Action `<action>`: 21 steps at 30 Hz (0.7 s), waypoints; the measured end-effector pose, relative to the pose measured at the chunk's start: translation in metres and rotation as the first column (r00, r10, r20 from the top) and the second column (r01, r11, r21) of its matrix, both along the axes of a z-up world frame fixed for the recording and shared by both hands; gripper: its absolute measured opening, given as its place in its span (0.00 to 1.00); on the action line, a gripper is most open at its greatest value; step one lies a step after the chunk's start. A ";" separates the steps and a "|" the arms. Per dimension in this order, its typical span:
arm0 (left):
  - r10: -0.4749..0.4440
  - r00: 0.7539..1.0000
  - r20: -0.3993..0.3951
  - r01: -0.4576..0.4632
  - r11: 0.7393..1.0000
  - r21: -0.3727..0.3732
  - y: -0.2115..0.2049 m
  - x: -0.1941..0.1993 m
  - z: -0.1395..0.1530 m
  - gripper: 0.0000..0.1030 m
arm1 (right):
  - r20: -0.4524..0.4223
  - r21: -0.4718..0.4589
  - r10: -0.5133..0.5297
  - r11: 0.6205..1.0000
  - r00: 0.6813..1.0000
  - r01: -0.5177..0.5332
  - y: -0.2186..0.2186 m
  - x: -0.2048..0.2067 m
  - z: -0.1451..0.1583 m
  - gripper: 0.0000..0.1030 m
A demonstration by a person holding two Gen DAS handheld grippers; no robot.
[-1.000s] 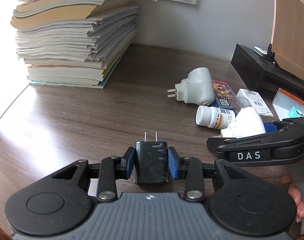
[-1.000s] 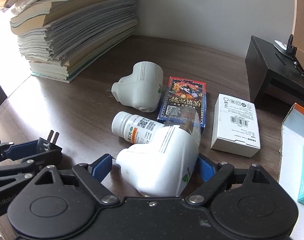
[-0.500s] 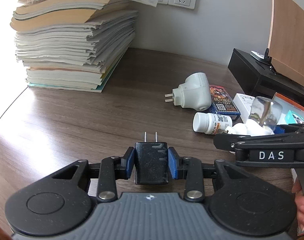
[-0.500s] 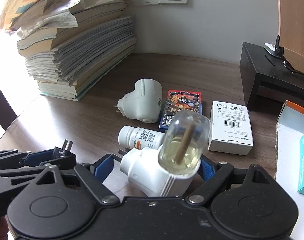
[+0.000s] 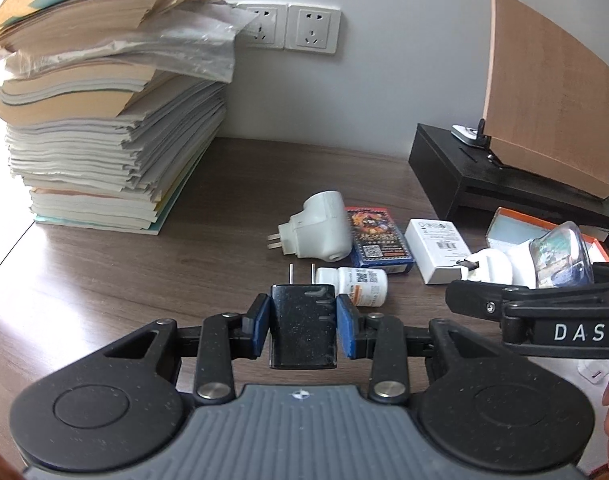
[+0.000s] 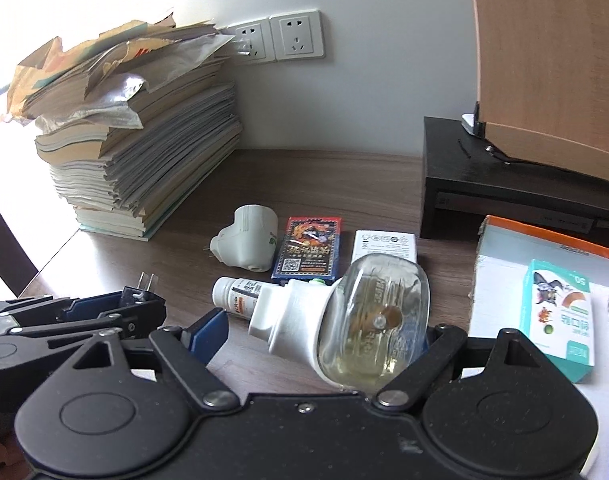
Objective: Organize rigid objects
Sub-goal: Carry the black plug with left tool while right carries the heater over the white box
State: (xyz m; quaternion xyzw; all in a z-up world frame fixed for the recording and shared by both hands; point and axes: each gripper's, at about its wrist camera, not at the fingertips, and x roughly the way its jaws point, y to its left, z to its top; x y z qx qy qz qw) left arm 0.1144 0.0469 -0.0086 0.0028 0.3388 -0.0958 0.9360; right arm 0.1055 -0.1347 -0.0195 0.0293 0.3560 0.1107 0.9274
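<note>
My left gripper [image 5: 303,330] is shut on a black plug adapter [image 5: 303,326], prongs pointing forward, held above the wooden table [image 5: 124,280]. My right gripper [image 6: 324,336] is shut on a white plug-in vaporizer with a clear liquid bottle [image 6: 344,320], lifted and tilted; it also shows in the left wrist view [image 5: 544,264]. On the table lie a second white vaporizer [image 5: 318,230], a white pill bottle [image 5: 354,282], a card deck [image 5: 378,236] and a white box [image 5: 438,248].
A tall stack of books and papers [image 5: 104,120] fills the back left. Wall sockets [image 5: 292,28] sit behind. A black stand [image 5: 484,172] with a wooden board [image 5: 544,92] is at the back right. An open orange-edged box [image 6: 544,280] holds a green-white carton [image 6: 558,320].
My right gripper lifted the vaporizer off the table and tilted it, moving right. Both grippers rose, showing more of the wall and sockets. The left still holds the adapter.
</note>
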 end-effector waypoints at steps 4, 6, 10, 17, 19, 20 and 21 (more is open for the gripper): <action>-0.049 0.999 0.015 0.049 0.999 -0.004 -0.024 -0.006 0.009 0.35 | 0.026 -0.003 -0.044 0.999 0.999 0.044 -0.023 -0.016 0.015 0.98; -0.077 0.997 0.021 0.077 0.997 -0.004 -0.039 -0.009 0.012 0.35 | 0.036 -0.004 -0.070 0.997 0.997 0.071 -0.036 -0.025 0.020 0.98; -0.148 0.988 0.034 0.148 0.989 -0.010 -0.069 -0.017 0.019 0.35 | 0.052 -0.005 -0.128 0.992 0.990 0.128 -0.065 -0.042 0.030 0.98; -0.278 0.960 0.038 0.279 0.960 -0.023 -0.128 -0.030 0.025 0.35 | 0.080 -0.004 -0.259 0.966 0.963 0.260 -0.125 -0.070 0.041 0.98; -0.311 0.950 0.040 0.312 0.950 -0.021 -0.145 -0.033 0.026 0.35 | 0.087 0.000 -0.297 0.955 0.951 0.298 -0.141 -0.078 0.044 0.98; -0.323 0.945 0.042 0.324 0.946 -0.020 -0.151 -0.034 0.026 0.35 | 0.092 0.001 -0.314 0.949 0.945 0.316 -0.149 -0.082 0.046 0.98; -0.340 0.940 0.040 0.341 0.940 -0.020 -0.160 -0.035 0.026 0.35 | 0.095 0.001 -0.330 0.943 0.939 0.332 -0.156 -0.086 0.047 0.98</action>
